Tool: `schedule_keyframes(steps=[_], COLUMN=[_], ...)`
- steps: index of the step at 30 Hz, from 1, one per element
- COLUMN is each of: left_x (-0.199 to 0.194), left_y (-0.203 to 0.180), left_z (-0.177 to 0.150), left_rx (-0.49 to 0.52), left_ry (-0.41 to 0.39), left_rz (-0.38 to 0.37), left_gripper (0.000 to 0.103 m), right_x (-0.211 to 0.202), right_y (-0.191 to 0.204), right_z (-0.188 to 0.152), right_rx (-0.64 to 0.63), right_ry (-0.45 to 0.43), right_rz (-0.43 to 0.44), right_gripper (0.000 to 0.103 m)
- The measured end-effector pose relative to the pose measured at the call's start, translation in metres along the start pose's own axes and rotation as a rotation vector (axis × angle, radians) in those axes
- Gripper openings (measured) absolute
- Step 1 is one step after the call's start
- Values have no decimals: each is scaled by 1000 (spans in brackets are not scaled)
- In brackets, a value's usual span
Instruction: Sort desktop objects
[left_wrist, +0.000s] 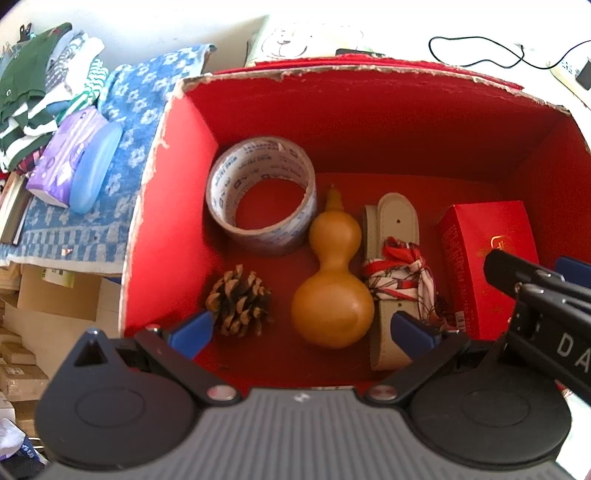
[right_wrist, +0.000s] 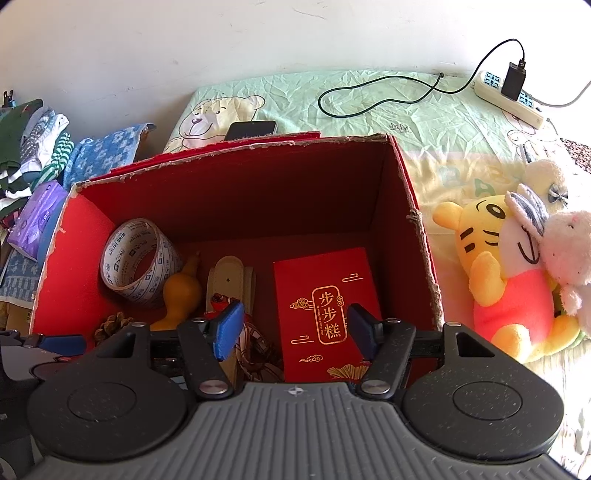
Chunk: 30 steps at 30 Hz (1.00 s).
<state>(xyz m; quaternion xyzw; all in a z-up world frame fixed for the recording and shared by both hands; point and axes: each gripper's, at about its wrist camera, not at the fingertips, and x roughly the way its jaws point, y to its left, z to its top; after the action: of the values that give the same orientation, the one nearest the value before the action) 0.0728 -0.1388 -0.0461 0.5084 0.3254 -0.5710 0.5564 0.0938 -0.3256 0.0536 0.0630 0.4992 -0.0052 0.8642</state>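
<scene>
Five items are already lying in the red box (right_wrist: 417, 206) — tape roll (left_wrist: 260, 195), gourd (left_wrist: 332, 280), pinecone (left_wrist: 240, 299), belt (left_wrist: 391, 229), red packet (right_wrist: 325, 314) — while both the left gripper (left_wrist: 301, 325) and right gripper (right_wrist: 295, 328) are hovering open and empty, plush toys (right_wrist: 509, 266) at right possibly remaining.

Home bedroom. Bed sheet (right_wrist: 369, 110) with cartoon bear print fills upper centre; plush toys (right_wrist: 517, 266) at right; folded clothes (right_wrist: 29, 147) piled upper left beside blue patterned towel (right_wrist: 103, 155); power strip (right_wrist: 509, 96) with charger upper right.
</scene>
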Motion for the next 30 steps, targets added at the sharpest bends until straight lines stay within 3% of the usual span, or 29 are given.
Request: schedule_keyframes(steps=[13,30], left_x=[-15,-49], left_y=[-2,-3], left_z=[-5,-23], left_rx=[3,-46], left_ry=[-16,-90], left_rz=[25,-4], left_gripper=[103,103], right_x=[-12,-39], right_y=[-1,-4], right_z=[-4,-12], right_rx=[2,13], right_ry=[-8,-53], right_rz=[-3,-34], right_gripper=[66,67])
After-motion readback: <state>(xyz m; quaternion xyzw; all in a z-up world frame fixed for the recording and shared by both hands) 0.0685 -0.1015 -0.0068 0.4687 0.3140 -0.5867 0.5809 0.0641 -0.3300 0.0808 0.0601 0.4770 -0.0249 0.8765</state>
